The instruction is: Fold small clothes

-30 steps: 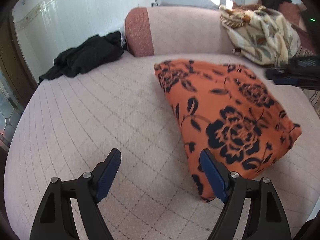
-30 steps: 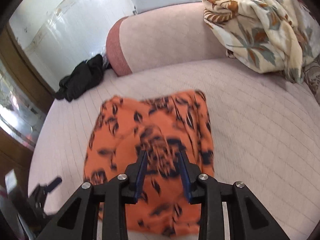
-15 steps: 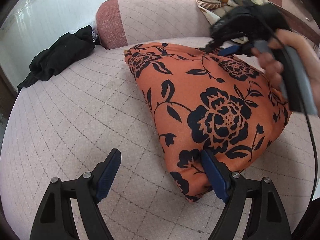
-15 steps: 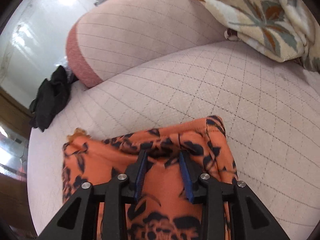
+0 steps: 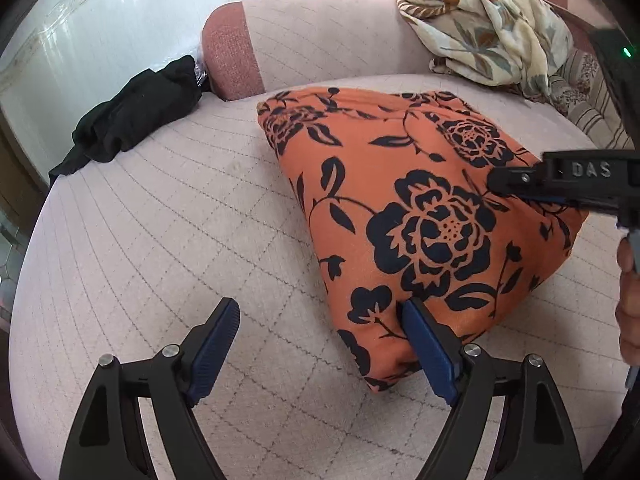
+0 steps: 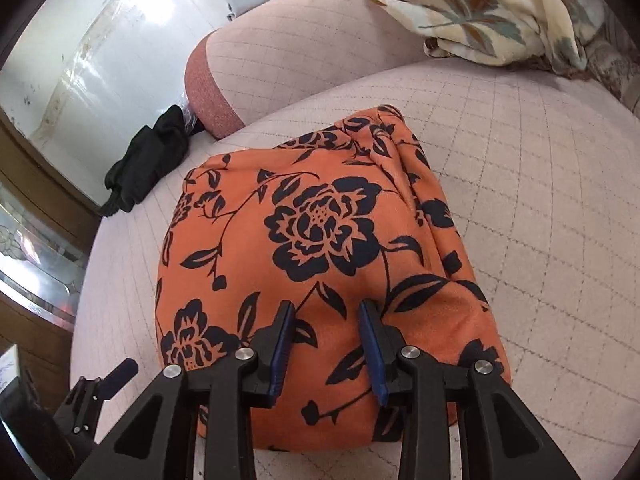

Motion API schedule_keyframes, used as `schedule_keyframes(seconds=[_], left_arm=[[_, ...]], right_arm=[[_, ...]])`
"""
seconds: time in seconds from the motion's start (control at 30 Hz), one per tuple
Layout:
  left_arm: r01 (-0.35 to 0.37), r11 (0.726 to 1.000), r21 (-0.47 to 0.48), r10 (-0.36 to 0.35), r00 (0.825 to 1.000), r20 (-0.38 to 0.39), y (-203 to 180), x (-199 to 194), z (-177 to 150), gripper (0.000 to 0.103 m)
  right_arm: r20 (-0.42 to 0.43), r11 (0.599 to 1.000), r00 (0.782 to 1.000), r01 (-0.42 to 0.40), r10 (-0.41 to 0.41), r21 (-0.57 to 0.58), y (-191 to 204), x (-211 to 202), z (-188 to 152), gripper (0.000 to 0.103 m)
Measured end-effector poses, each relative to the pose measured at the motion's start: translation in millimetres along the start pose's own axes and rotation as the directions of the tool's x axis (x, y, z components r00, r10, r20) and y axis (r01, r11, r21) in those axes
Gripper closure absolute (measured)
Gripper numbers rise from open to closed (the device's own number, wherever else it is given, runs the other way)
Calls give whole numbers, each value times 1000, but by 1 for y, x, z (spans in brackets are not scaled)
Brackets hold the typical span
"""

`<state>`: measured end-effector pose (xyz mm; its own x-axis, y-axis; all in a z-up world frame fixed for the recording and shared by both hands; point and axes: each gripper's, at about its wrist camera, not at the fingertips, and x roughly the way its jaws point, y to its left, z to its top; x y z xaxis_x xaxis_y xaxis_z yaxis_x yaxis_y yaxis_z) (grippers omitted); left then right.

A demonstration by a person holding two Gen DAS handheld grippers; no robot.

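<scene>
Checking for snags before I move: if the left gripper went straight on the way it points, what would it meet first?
Probably the bare quilted pink cushion between the open left gripper fingers; the orange floral cloth lies just right, by one finger.

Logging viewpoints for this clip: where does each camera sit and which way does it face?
Left wrist: on the left gripper, angled down at the orange cloth's near corner; jaws wide, a hand at right.
Right wrist: on the right gripper, above the cloth.
Shared: cloth, black garment, floral blanket, each other's gripper.
</scene>
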<state>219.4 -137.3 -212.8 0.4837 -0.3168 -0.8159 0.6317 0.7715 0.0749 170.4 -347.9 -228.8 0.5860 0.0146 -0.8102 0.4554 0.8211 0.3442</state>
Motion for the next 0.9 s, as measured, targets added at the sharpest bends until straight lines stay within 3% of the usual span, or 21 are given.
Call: schedule_keyframes(seconds=[0.13,0.27,0.33,0.4,0.5,0.63,0.73,0.83,0.9], left_arm=[[11,999,-43,-8,997,72,11,-17,7,19],[30,995,-93,-24,998,63,19,-13,13,19],[18,997,-72,-18,1000,7,14,1,12,19],[26,998,-57,-28,999,-33,9,9,8,19],[24,998,-54,-26,999,-28,5,4,8,19],[40,996,-75,-38,999,29,15,-15,13,19],[22,994,-105,-17,998,54,33,-25,16,19],[-30,992,-119,32,999,14,49,-17,15,19],[-39,990,-132,37,999,-19,55,-9,15,19]], right_arm=[[51,999,998,-31,33,-40,17,-12,28,66],[71,998,997,20,-16,-52,25,2,63,66],[25,997,997,77,-76,-19,16,28,79,66],[-78,993,991,114,-113,10,3,59,86,66],[-69,987,985,158,-160,-38,19,53,100,65],[-41,992,999,11,-16,-126,72,40,115,65],[-133,969,988,-108,80,-221,119,62,115,65],[-286,959,956,-145,72,-245,141,110,104,64],[-307,967,950,-120,45,-227,141,137,101,61]])
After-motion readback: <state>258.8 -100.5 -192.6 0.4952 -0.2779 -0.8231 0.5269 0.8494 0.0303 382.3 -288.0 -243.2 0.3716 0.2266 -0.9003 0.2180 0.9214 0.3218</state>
